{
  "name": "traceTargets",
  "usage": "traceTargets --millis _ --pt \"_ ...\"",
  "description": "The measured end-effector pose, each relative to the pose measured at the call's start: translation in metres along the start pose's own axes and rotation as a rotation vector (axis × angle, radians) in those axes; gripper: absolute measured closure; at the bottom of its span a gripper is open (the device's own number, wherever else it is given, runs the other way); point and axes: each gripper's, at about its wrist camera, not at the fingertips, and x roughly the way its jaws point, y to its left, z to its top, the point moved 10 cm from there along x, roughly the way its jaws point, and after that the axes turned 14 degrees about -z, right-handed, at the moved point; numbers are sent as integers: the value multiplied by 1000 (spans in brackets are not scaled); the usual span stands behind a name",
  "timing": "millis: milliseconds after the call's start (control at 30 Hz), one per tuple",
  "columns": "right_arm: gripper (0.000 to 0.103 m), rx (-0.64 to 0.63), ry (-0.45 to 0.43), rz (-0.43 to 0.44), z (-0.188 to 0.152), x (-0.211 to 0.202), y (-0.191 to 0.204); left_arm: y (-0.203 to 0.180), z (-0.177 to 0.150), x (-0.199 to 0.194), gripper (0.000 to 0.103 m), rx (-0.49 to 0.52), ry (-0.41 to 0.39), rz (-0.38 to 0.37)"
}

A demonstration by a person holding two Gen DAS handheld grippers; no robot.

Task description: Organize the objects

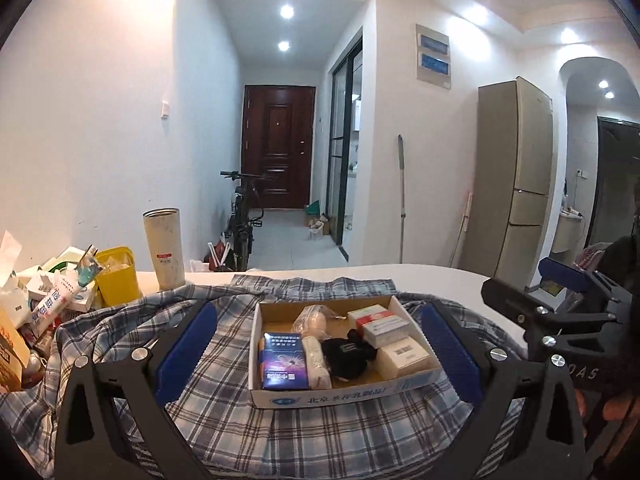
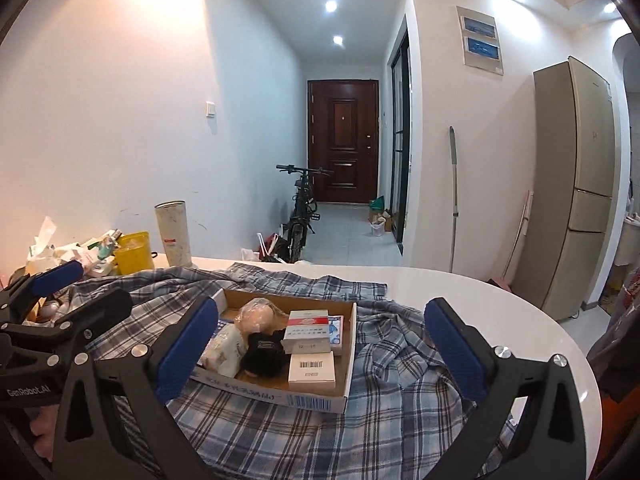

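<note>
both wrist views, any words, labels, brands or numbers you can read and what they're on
"GenRobot.AI": white print on the left tongs body, right wrist view.
"OAS": end of a cut-off word on the right tongs body, left wrist view.
"北京": start of the blue print on the cardboard box front wall; the rest is too blurred.
Barcode on the white box: digits too small.
Blue pack, red and white boxes, tall cup label: unreadable.

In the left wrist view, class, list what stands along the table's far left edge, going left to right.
Heap of packets and boxes → yellow container → tall white tumbler.
</note>
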Motion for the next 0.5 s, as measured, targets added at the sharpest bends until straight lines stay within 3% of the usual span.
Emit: traceTargets --millis 200,333,433,500 --pt "0 35 -30 14 2 -14 -9 -13 14 -20 0 51 -106 7" --pt "0 80 -113 17 0 -32 -20 -21 5 -30 0 124 -187 43" --pt "0 103 -192 -12 -6 -43 -30 -24 -10 -29 0 163 -163 96" --pt "0 118 -219 -31 -12 -46 -36 -27 -20 -27 0 156 -141 76"
